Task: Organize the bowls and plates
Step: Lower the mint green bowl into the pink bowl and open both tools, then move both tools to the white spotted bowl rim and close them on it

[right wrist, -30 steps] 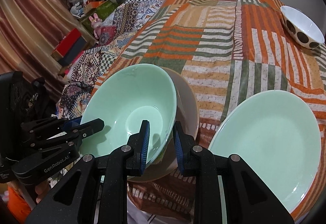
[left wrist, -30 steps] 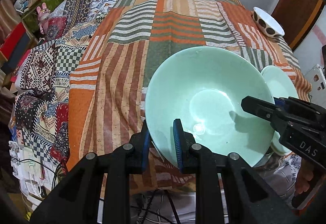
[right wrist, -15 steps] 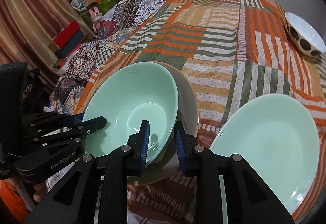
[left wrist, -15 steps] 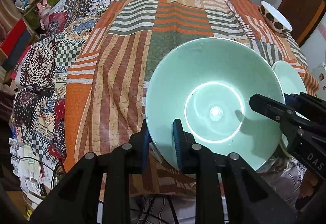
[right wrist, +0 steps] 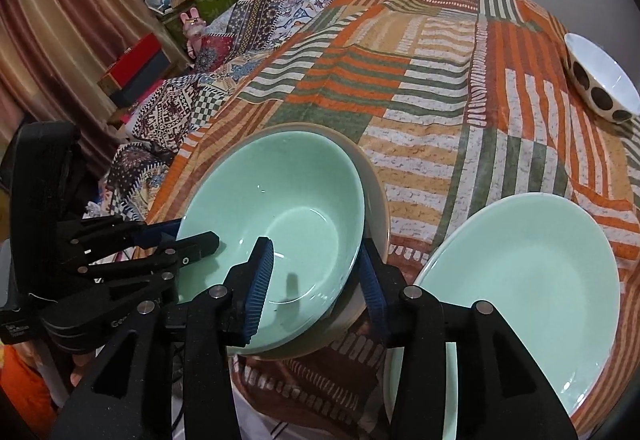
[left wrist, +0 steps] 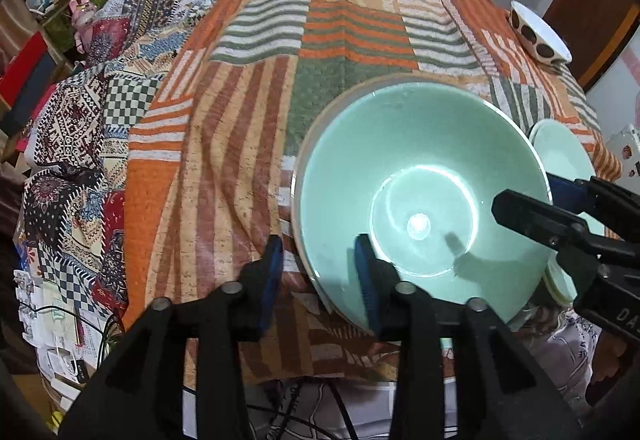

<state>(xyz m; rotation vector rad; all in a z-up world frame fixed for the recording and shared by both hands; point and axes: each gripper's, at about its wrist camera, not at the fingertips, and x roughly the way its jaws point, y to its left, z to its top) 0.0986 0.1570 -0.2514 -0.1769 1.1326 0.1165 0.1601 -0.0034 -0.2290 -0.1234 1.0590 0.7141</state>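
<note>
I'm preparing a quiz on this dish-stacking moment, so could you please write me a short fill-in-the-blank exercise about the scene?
1. The green bowl sits nested inside a ____ bowl.
2. To the right of the stacked bowls in the right wrist view lies a pale green ____.
3. The white bowl at the far edge has dark ____ on its outside.

Missing words: beige; plate; spots

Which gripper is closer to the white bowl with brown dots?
Right. The right gripper straddles the green bowl's near-right rim; the left gripper straddles its rim farther from the dotted bowl.
</note>
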